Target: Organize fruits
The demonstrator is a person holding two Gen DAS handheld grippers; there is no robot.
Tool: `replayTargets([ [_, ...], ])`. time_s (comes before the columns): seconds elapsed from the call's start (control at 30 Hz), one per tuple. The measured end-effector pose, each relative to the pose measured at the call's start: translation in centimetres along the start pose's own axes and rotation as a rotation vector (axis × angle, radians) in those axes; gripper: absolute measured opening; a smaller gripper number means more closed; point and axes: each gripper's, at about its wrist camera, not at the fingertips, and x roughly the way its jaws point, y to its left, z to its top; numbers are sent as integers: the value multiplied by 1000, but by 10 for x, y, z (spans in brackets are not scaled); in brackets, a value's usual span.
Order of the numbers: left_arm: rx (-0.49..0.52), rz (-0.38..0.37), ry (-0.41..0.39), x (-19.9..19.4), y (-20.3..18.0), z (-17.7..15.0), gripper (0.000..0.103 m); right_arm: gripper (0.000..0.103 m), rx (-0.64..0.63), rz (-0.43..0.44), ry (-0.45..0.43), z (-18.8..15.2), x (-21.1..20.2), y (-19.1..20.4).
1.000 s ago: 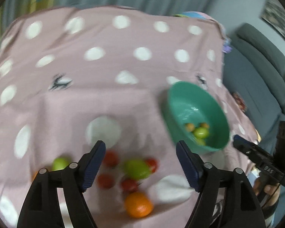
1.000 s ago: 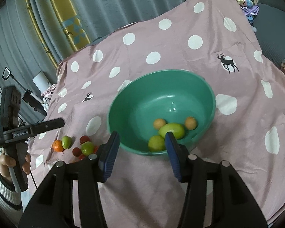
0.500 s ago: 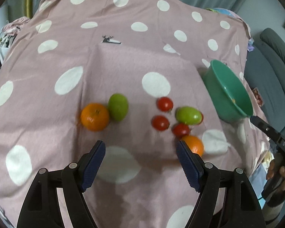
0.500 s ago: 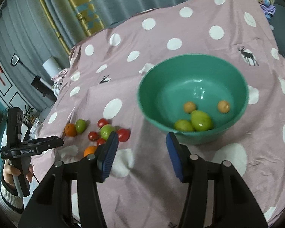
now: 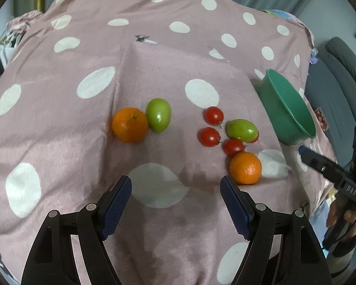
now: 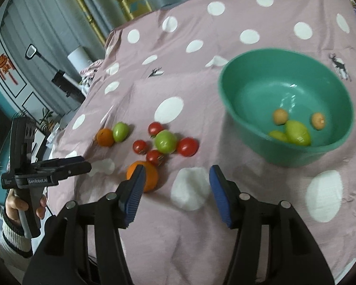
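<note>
Both hand-held grippers [image 5: 175, 204] [image 6: 175, 190] moved from bowl [image 6: 284, 99] toward loose fruit [image 5: 245, 167].

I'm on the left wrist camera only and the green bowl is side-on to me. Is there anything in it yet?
Observer: Yes. The bowl holds two green fruits and two small orange ones.
Operator: How many red tomatoes are on the cloth? I count three.
Observer: Four. The fourth red tomato sits on the bowl side of the green tomato, which mostly hides it from you.
Operator: Where are the right tongs?
Observer: The right tongs are open and empty, with the nearest orange just beyond their left pad.
</note>
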Motion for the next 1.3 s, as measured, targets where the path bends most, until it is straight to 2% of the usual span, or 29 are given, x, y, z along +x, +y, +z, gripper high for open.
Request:
replayTargets([
  [0.23,-39,-18,-18,0,9,0,77,56,-40,43,76,-6,26,21],
  [0.47,-26,-6,-12,5,11,-1,77,56,-63,64,133,-9,48,32],
  [1.0,-39,-27,-1,12,19,3,77,56,-65,99,197,-5,85,43],
  [1.3,-38,-21,3,17,19,6,77,56,-55,113,201,-4,86,40],
])
